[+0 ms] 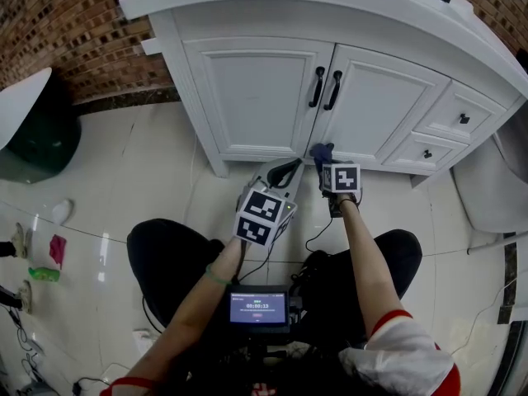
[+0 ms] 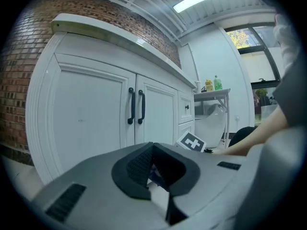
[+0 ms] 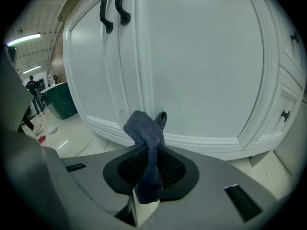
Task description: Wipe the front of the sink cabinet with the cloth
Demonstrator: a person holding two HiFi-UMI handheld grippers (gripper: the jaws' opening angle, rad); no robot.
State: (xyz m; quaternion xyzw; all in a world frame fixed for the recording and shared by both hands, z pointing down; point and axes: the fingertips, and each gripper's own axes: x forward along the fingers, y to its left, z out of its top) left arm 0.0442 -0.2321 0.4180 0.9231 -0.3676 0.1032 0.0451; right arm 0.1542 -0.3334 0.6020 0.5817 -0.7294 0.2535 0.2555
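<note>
Holding the blue-grey knitted cloth (image 3: 146,128) clamped between its closed jaws, the right gripper (image 3: 151,152) points at the white panelled sink cabinet (image 3: 201,66). The cloth's free end bunches above the jaw tips, level with the bottom rail of the right-hand door. Contact with the door cannot be confirmed. In the head view the cloth sits low on the cabinet front, below the two black curved door handles (image 1: 325,87). The left gripper (image 2: 151,150) has its jaws brought together tip to tip, holding nothing. It sits just beside the right gripper, above the pale glossy tiled floor (image 1: 124,180).
</note>
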